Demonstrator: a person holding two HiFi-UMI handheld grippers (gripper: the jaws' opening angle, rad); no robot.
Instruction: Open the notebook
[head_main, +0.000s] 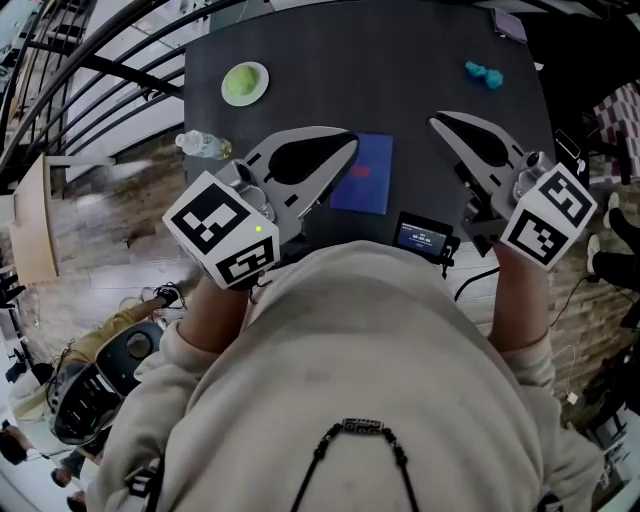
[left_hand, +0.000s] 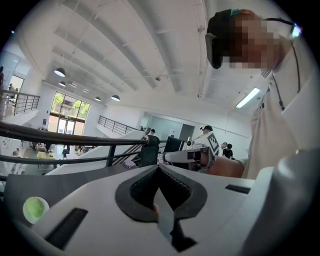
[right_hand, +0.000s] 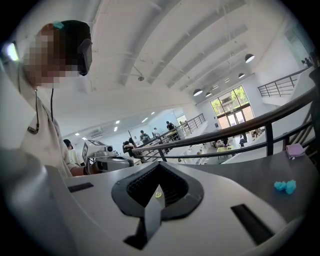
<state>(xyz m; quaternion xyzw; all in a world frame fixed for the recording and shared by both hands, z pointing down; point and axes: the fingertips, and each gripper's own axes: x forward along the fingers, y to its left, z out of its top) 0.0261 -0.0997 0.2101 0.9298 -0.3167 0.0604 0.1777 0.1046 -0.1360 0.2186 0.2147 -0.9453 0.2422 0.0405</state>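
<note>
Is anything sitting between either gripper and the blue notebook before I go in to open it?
Nothing visible does. The notebook lies closed on the table between the left gripper and right gripper; the green plate, bottle and teal object sit well aside.

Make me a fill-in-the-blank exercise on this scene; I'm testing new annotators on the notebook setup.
The notebook on the dark table has a ___ cover. Not yet opened, it lies ___. The left gripper and the right gripper both hold their jaws ___. The small teal object lies nearer the ___ gripper.
Missing words: blue; closed; shut; right.
</note>
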